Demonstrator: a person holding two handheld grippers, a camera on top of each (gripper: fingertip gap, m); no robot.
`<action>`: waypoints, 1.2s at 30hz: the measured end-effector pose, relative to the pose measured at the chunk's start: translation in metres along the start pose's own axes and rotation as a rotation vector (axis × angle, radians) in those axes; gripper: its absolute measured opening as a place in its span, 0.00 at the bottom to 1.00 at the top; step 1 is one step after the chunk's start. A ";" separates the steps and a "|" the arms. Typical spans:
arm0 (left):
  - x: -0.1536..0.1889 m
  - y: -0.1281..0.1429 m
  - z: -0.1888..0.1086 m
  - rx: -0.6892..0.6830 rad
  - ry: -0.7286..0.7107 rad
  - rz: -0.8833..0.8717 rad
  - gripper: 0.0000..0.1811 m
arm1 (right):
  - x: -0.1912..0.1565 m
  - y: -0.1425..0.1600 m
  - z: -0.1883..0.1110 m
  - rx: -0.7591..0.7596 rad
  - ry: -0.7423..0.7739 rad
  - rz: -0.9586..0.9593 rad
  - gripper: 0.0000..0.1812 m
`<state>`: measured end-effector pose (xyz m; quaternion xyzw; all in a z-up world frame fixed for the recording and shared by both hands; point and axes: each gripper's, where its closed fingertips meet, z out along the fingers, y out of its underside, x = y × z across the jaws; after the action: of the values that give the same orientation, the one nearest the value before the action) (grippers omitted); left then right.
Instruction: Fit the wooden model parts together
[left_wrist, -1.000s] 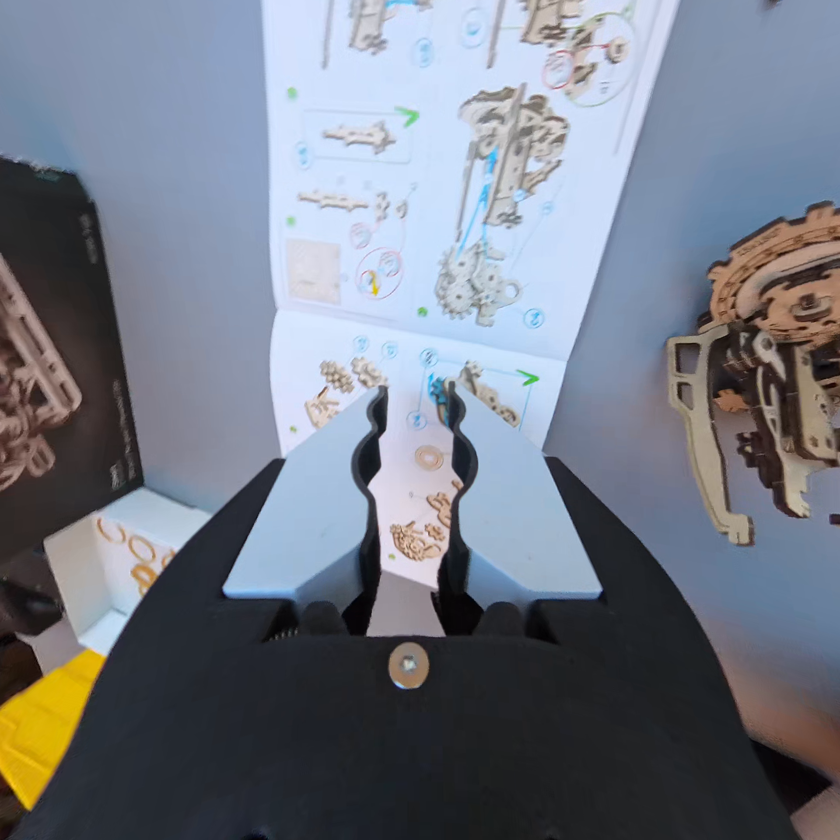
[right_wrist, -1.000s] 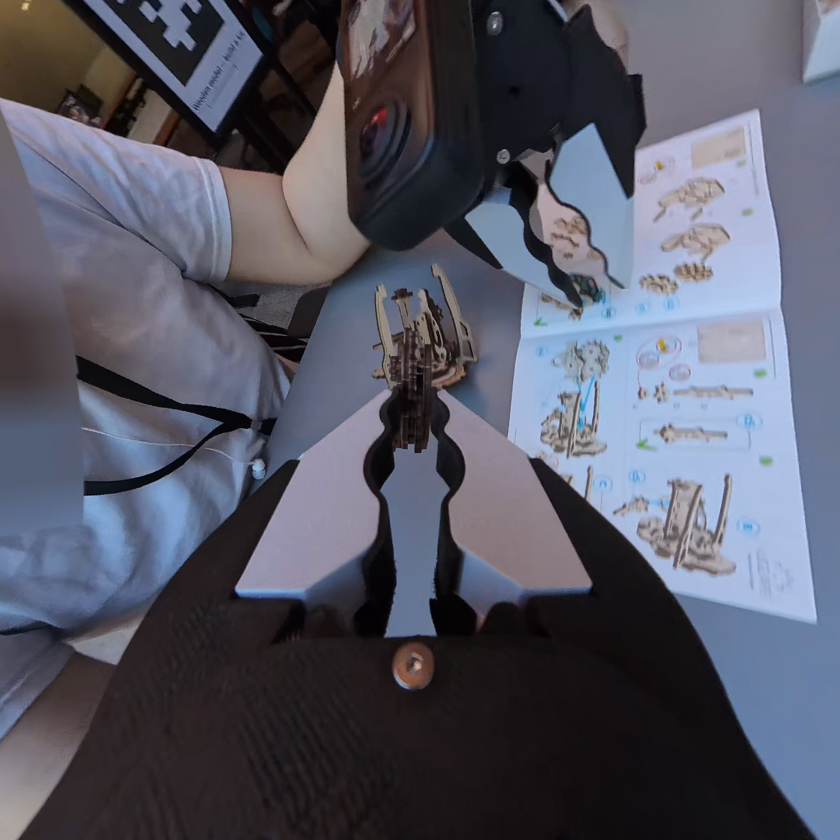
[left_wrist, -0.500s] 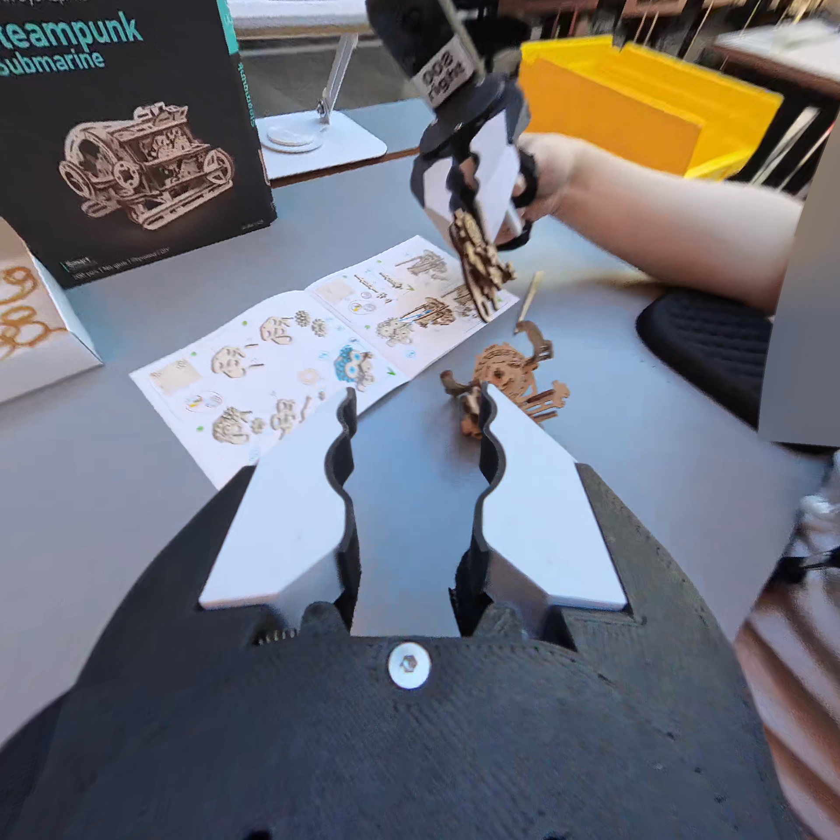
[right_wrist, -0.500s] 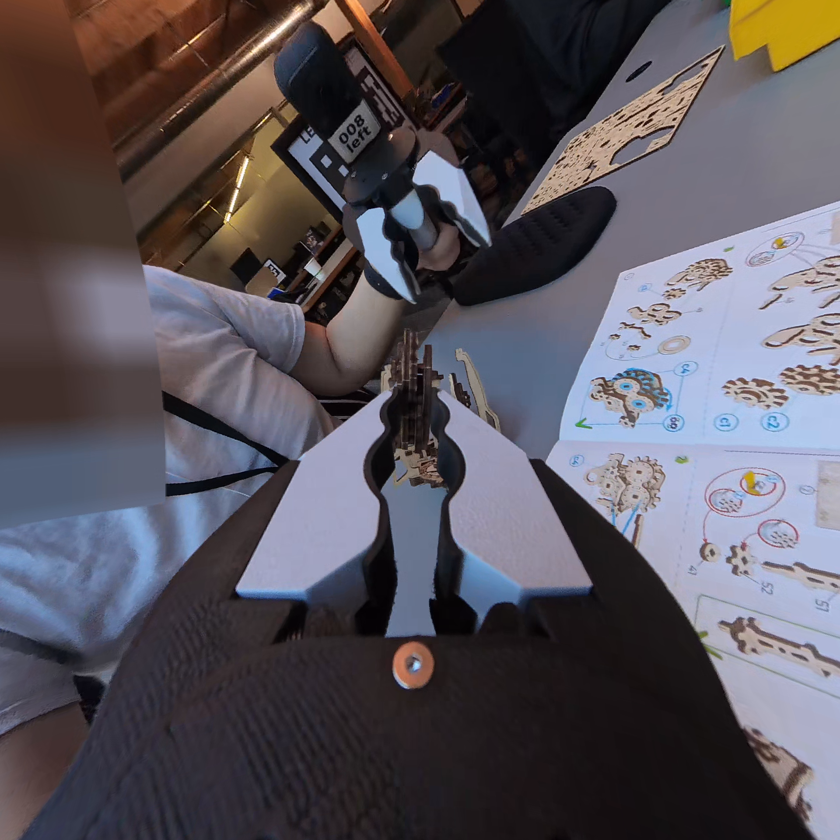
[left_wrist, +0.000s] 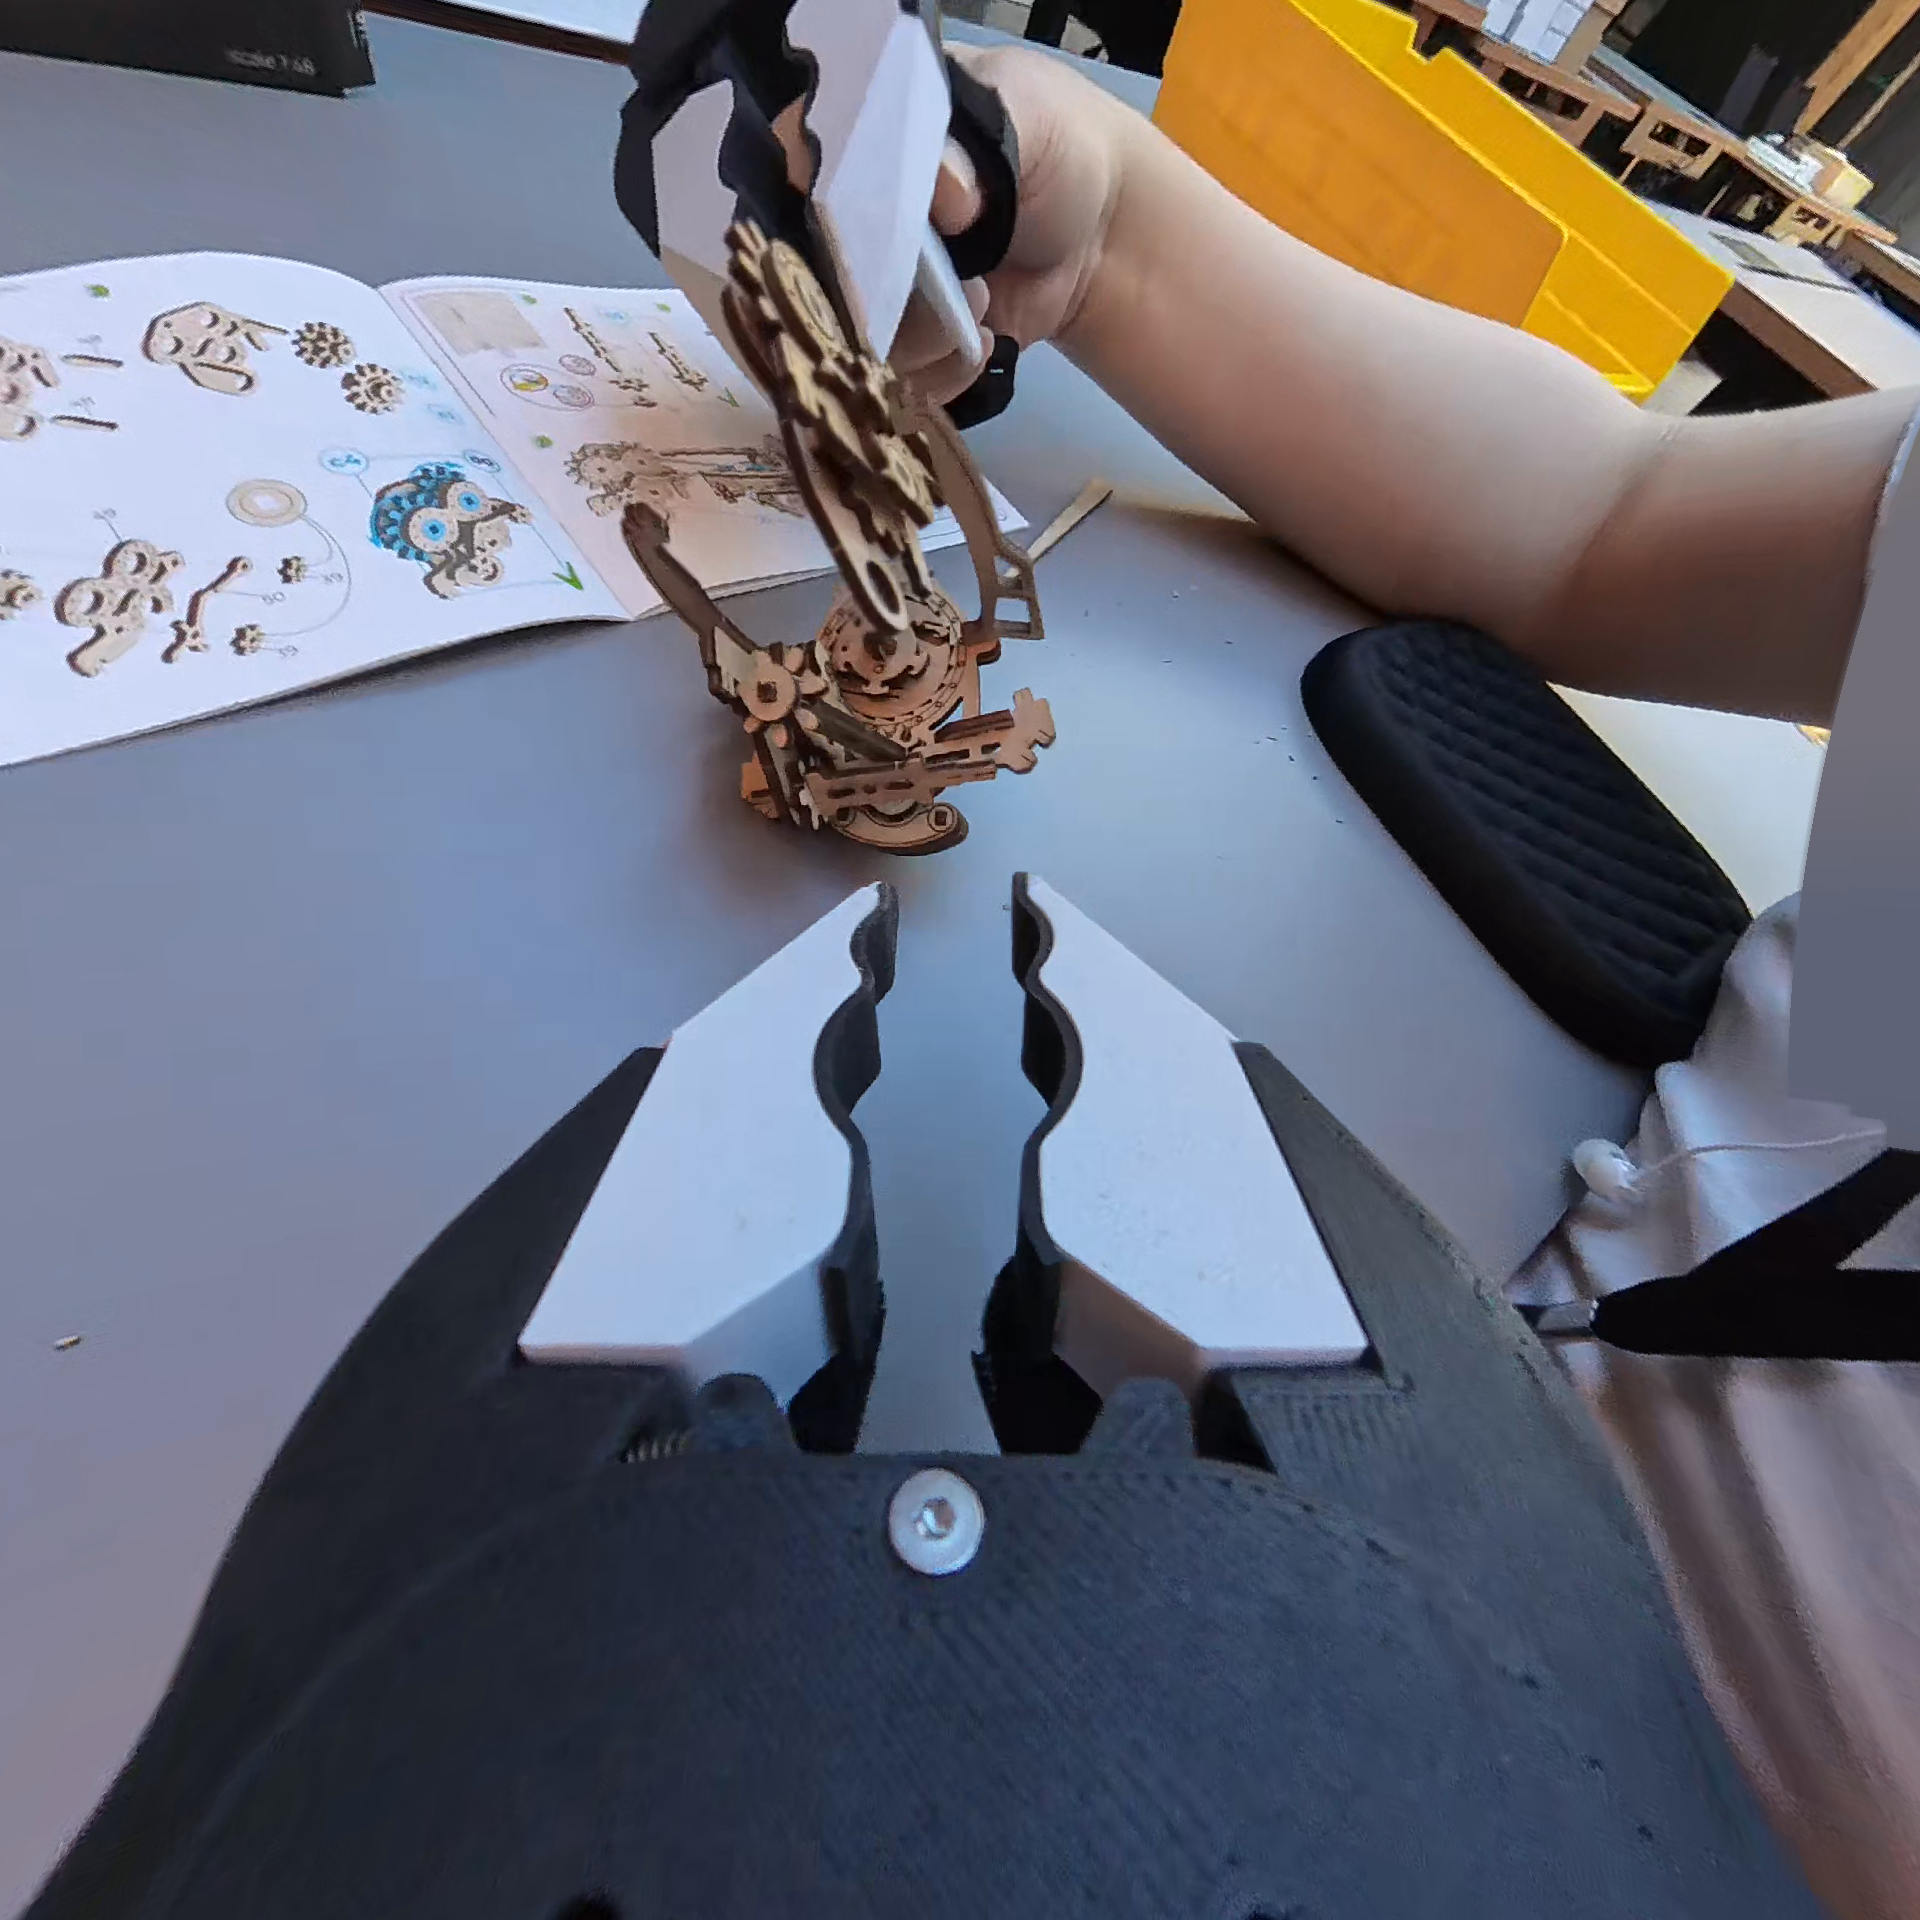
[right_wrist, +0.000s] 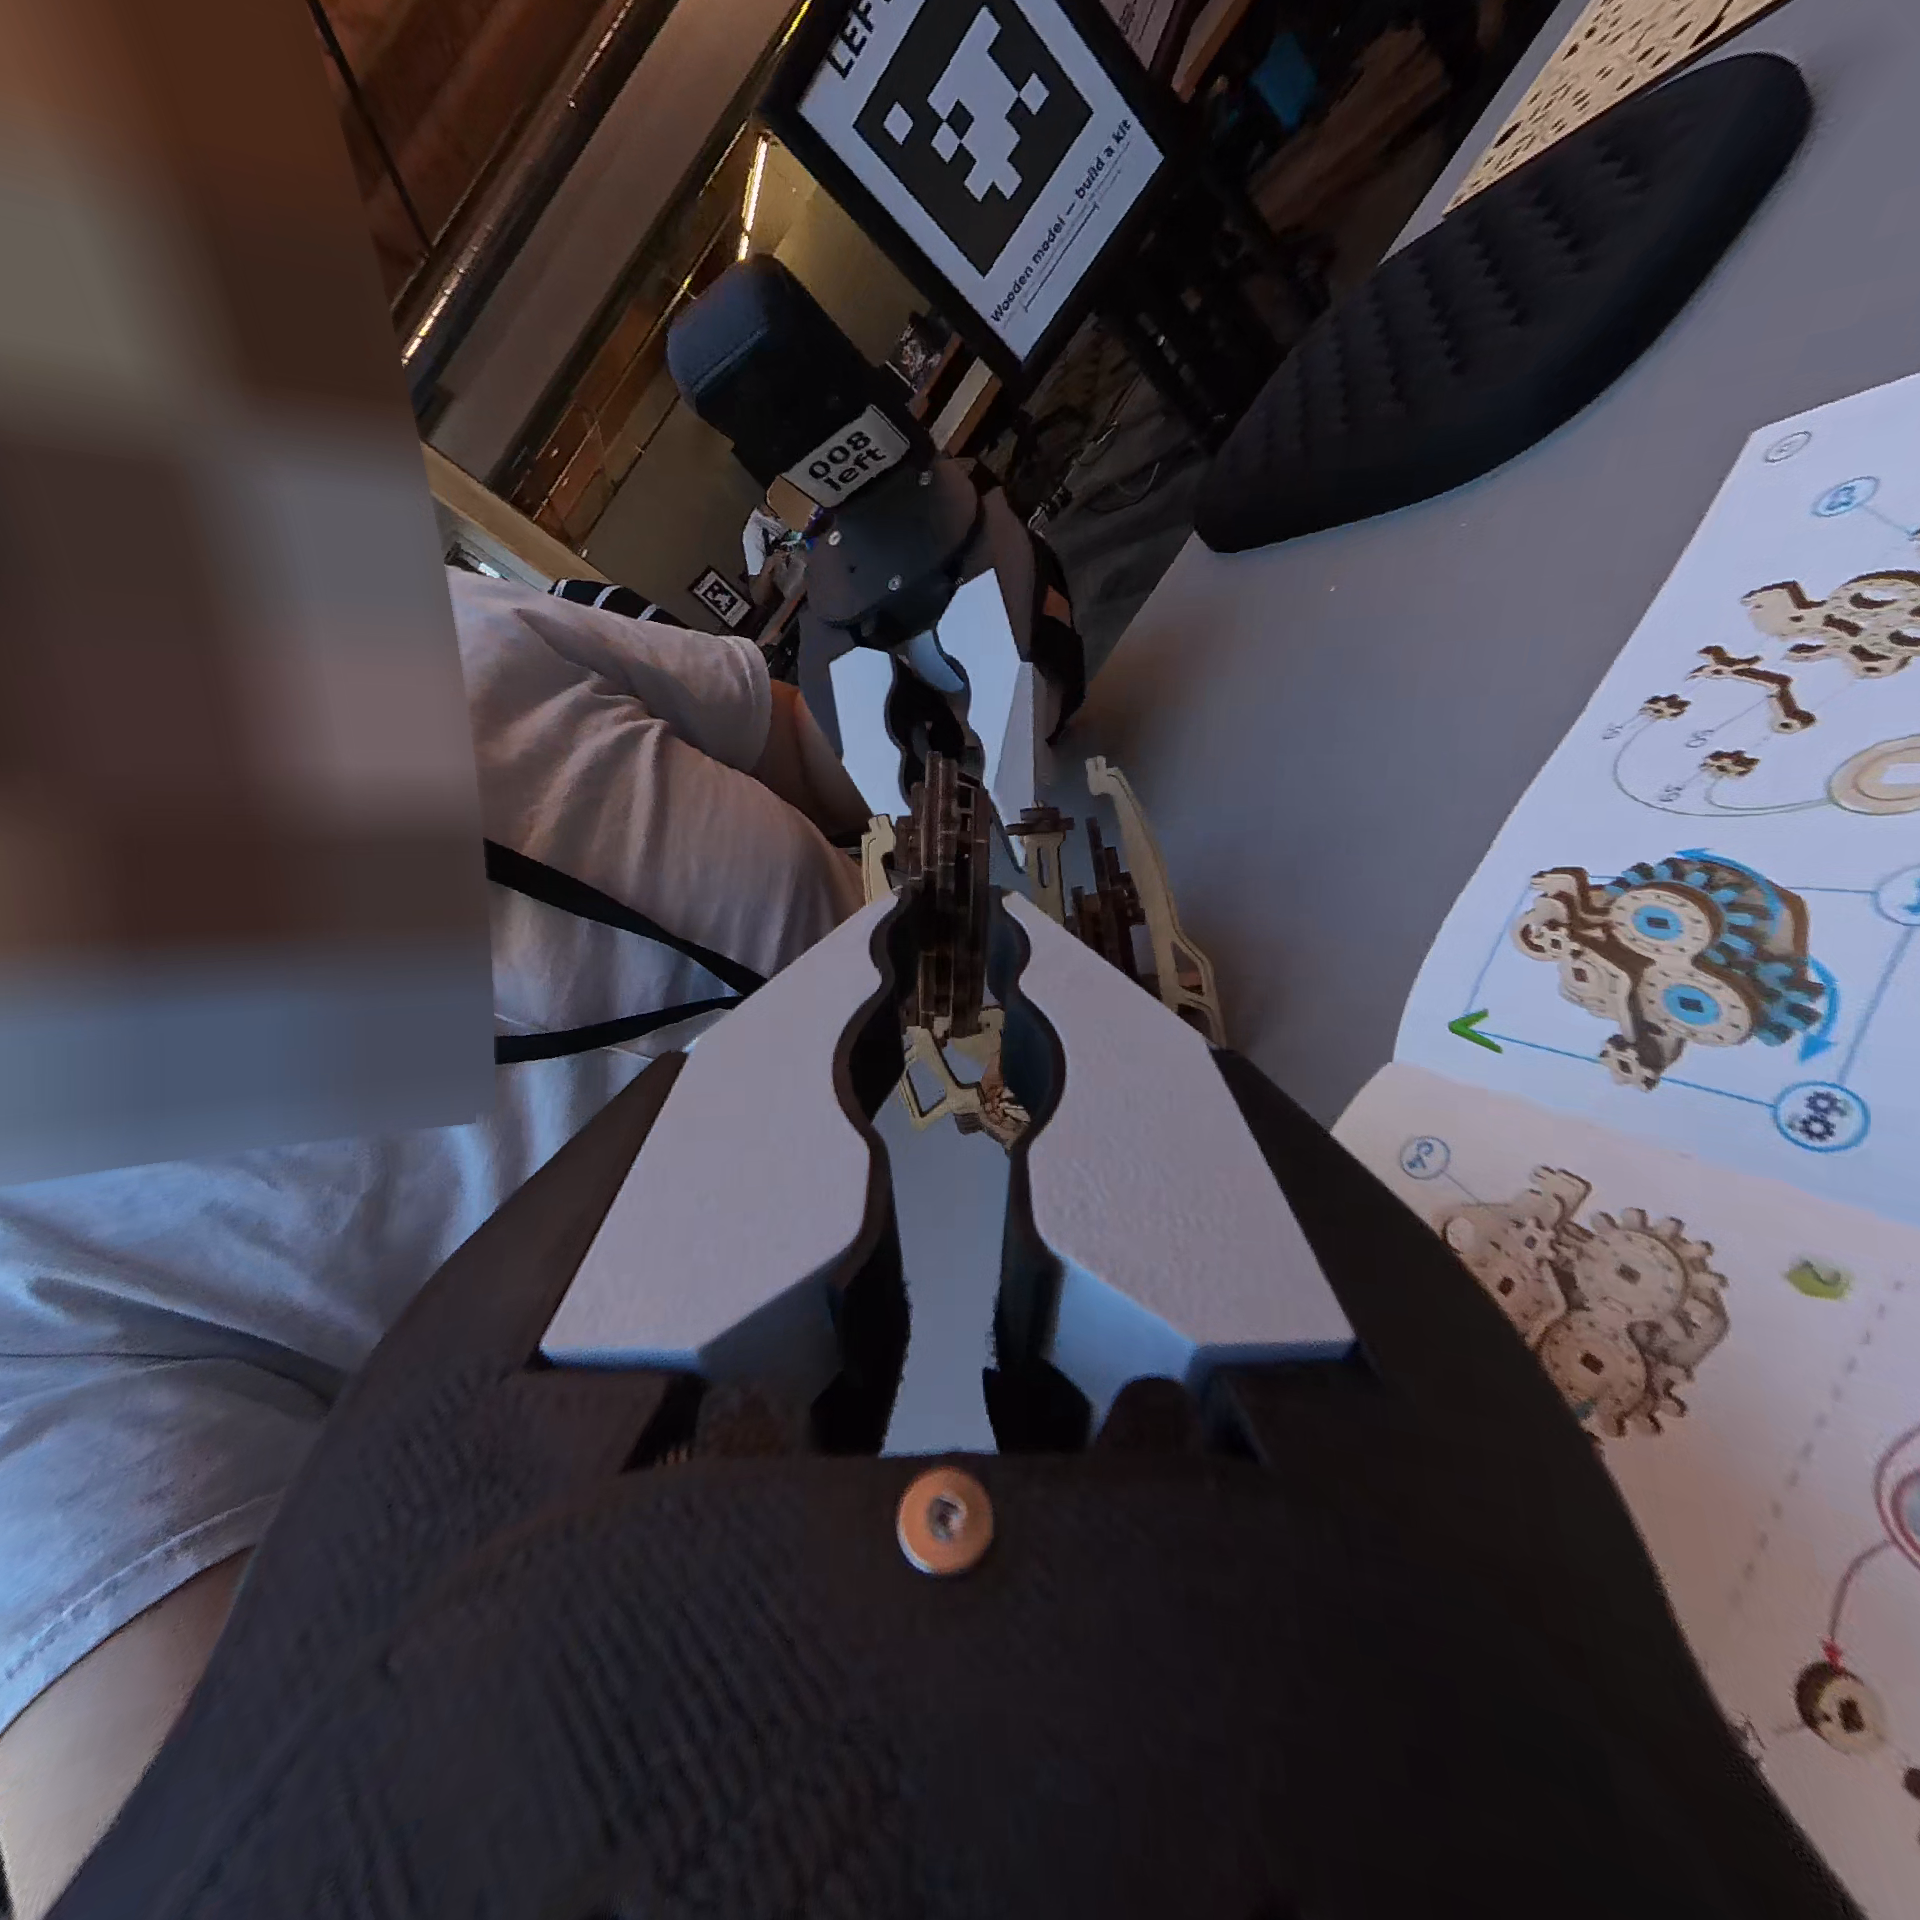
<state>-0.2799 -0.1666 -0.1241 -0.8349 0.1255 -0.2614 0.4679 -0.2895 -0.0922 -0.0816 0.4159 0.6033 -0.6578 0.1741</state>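
A partly built wooden model (left_wrist: 873, 727) stands on the grey table (left_wrist: 312, 987). My right gripper (right_wrist: 948, 914) is shut on a flat wooden gear assembly (right_wrist: 940, 831) and holds it edge-on. In the left wrist view the right gripper (left_wrist: 821, 208) holds this gear assembly (left_wrist: 831, 416) tilted over the model, its lower end touching the model's round top. My left gripper (left_wrist: 951, 894) is open and empty, low over the table just short of the model. In the right wrist view the model (right_wrist: 1132, 914) lies behind the gear assembly, with the left gripper (right_wrist: 935, 707) beyond it.
An open instruction booklet (left_wrist: 312, 468) lies left of the model and shows in the right wrist view (right_wrist: 1662, 935). A black padded wrist rest (left_wrist: 1527, 831) lies right of it. A yellow bin (left_wrist: 1403, 177) stands at the back right. A thin wooden stick (left_wrist: 1070, 516) lies behind the model. There is about 9 centimetres between the tips of the two grippers.
My left gripper swung from the booklet to face the model, came close to it, and its jaws narrowed. My right gripper brought the gear assembly down onto the model.
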 end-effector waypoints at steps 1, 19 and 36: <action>-0.002 0.000 0.002 0.006 -0.013 -0.011 0.10 | -0.001 0.001 0.001 -0.004 -0.005 0.000 0.06; -0.005 -0.006 0.025 0.002 -0.048 -0.011 0.05 | 0.004 0.014 0.010 -0.031 -0.026 0.024 0.06; -0.006 -0.005 0.027 -0.006 -0.043 -0.030 0.04 | 0.006 0.014 0.013 -0.030 0.007 0.027 0.06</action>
<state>-0.2701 -0.1419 -0.1332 -0.8434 0.1035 -0.2502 0.4640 -0.2872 -0.1057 -0.0964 0.4235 0.6081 -0.6448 0.1873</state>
